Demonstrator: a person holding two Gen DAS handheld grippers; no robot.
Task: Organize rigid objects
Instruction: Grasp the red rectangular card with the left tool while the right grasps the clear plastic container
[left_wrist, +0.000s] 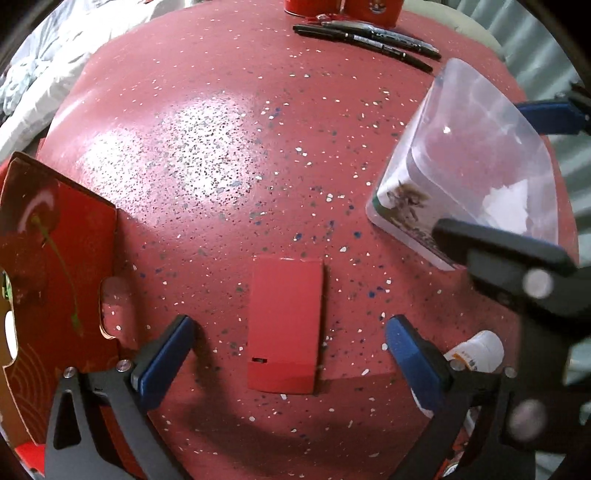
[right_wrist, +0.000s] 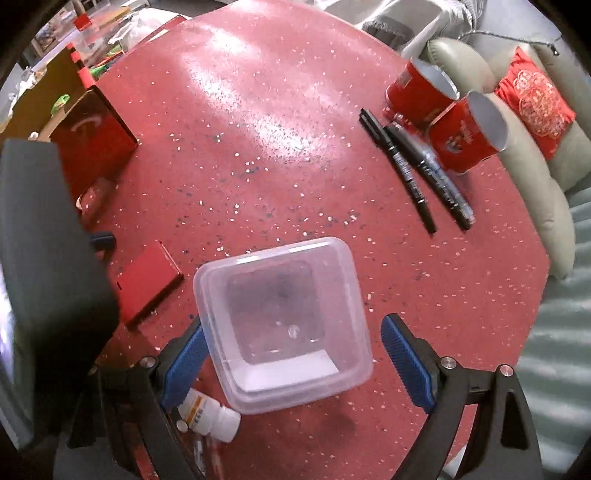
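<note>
Straddling the flat red box (left_wrist: 284, 326), the left gripper (left_wrist: 288, 363) gapes wide for pickup, while the right gripper (right_wrist: 291, 363), open too, seemingly brackets the clear plastic container (right_wrist: 282, 321) untouched.

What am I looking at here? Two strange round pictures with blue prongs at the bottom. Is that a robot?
No robot: a person holds a two-finger gripper in each hand, and a fisheye camera on each looks out along its blue fingers.

In the left wrist picture, the left gripper is open around a flat red box on the speckled red table, holding nothing.

In the right wrist picture, the right gripper is open around a clear plastic container; I cannot tell whether it touches it.

Also on the table: two black markers, two red cups, a white pill bottle, and a red carton.
</note>
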